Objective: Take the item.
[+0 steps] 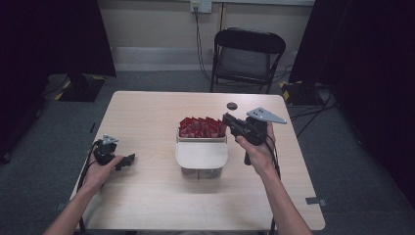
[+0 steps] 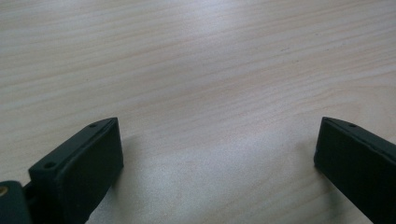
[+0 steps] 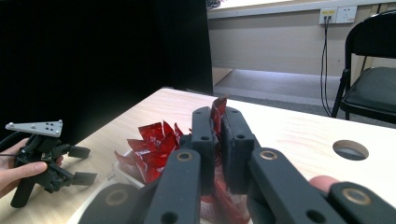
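My right gripper (image 3: 216,140) is clamped on one red packet (image 3: 218,108), the foil squeezed between its two black jaws with a corner sticking up above the tips; in the high view that gripper (image 1: 228,120) sits at the right rim of the container (image 1: 201,155), held in my right hand (image 1: 258,152) with its grey plate (image 1: 266,115) on top. My left gripper (image 1: 128,159) rests low on the near-left part of the table (image 1: 147,196), well apart from the container, its jaws spread wide with nothing between them; its own view shows bare pale wood grain (image 2: 205,84) between the two black pads (image 2: 88,163). From my right gripper view, the left gripper (image 3: 81,164) and the hand (image 3: 18,170) around it lie off across the table.

Mid-table stands the clear container, its white lid (image 1: 201,152) covering the near part and the far part left uncovered, packed with red packets (image 1: 200,127) standing on edge. The packet I hold is just above that bunch (image 3: 154,144), at its right side.

Farther on, a round dark hole (image 1: 232,105) marks the tabletop just beyond the container. Past the table's far edge, a black folding chair (image 1: 247,56) faces me on grey carpet, with a wall socket (image 1: 201,6) and a hanging cable behind it and dark curtains on both sides.
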